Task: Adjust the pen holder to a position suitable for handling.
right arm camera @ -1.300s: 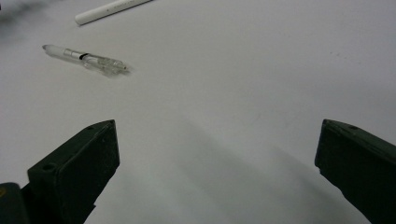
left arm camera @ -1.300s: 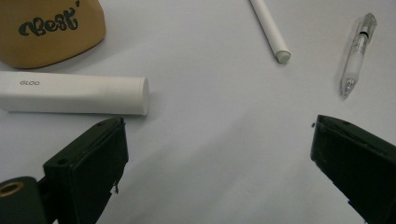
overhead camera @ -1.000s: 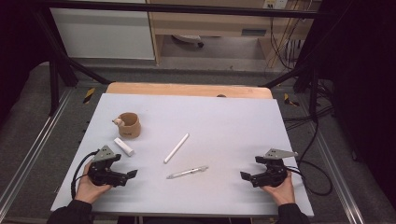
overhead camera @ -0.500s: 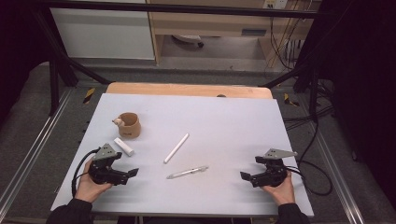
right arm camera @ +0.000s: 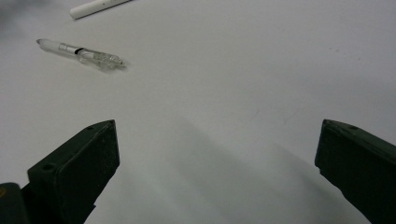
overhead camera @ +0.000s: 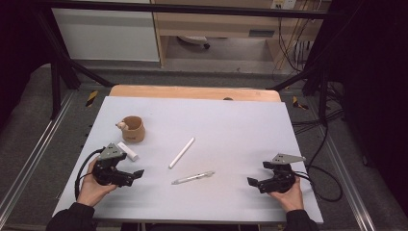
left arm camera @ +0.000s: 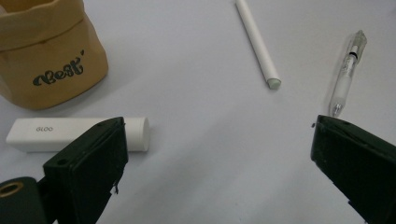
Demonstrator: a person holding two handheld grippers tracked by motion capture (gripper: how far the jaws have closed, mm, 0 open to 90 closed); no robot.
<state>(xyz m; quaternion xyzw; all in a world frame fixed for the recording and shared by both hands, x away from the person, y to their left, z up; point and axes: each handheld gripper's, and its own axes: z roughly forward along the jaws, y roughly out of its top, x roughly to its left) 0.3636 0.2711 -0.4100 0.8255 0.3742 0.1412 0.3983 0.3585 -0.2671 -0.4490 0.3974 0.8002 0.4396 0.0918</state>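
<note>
glue stick (left arm camera: pixel 79 134) lies just beside the left claw (left arm camera: pixel 219 154), untouched.

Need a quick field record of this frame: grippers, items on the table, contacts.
left gripper: jaws open, empty, near-left of table
right gripper: jaws open, empty, near-right of table
table: light grey top
tan pouch: upright, far left, printed lettering
white glue stick: lying flat, beside the pouch, nearest the left gripper
white stick: lying diagonal, centre
clear pen: lying flat, in front of the white stick
contacts: none, grippers touch nothing
</note>
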